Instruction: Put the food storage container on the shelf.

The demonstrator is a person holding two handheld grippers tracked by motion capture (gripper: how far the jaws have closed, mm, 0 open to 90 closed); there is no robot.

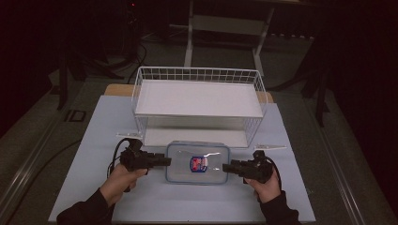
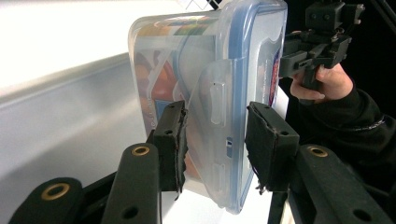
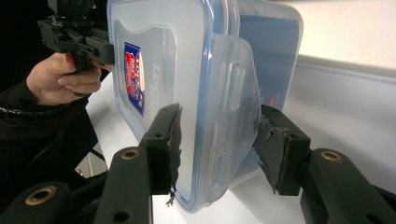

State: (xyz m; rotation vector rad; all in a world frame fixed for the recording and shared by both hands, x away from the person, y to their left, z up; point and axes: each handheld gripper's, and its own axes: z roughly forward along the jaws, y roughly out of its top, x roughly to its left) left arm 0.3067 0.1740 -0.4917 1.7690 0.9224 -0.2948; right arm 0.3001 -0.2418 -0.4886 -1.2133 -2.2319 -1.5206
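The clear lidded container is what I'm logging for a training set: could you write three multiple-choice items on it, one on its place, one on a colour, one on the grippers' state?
1. Where is the container?
A. on the rack's upper shelf
B. on the table in front of the wire rack
C. on the floor

2. What colour is the lid's rim?
A. blue
B. yellow
C. black

3. How do the left gripper and right gripper stand?
A. both shut empty
B. one far away
C. each open around a side latch

Answers: 1 B, it lies on the white table before the rack. 2 A, a blue band edges the lid. 3 C, jaws straddle each latch with gaps.
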